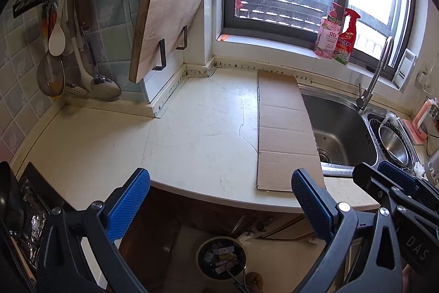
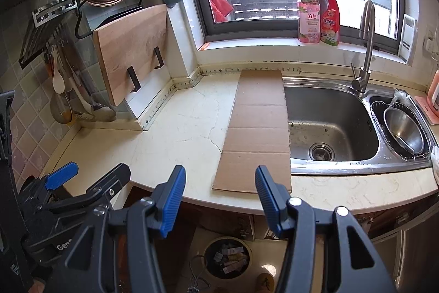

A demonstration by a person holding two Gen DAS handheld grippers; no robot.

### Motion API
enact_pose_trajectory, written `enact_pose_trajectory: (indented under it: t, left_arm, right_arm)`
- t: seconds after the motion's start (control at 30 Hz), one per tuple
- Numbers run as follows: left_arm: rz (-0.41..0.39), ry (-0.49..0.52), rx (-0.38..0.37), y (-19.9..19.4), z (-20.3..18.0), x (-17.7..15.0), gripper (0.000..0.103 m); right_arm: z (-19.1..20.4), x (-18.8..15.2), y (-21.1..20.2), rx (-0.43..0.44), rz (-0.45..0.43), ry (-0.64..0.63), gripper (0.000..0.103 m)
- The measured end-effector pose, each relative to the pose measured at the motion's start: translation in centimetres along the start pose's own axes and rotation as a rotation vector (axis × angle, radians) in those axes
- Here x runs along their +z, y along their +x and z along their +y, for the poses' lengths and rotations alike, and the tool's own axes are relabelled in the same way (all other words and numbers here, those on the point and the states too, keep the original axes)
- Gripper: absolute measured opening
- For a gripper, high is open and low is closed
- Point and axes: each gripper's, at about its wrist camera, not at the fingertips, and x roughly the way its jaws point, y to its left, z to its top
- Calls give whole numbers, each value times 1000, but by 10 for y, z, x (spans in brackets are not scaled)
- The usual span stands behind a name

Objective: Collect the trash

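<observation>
Here: both grippers over the counter edge, nothing held.
Left wrist view: left gripper (image 1: 219, 199) spread wide, empty, above the pale countertop (image 1: 192, 133); flat cardboard strip (image 1: 285, 133) lies on it, touching the sink (image 1: 343, 133); trash bin (image 1: 221, 257) with scraps on the floor below. Right wrist view: right gripper (image 2: 219, 197) parted, empty, cardboard (image 2: 258, 128) just ahead, bin (image 2: 227, 257) beneath, left gripper (image 2: 87, 176) beside it.
</observation>
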Motion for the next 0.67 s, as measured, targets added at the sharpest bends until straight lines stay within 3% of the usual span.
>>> enact_pose_trajectory:
  t: [0.67]
  left_arm:
    - [10,-5,17,-5,-3,-4,102]
  right_arm:
    - [-7,-1,-2,23,13,-1,53]
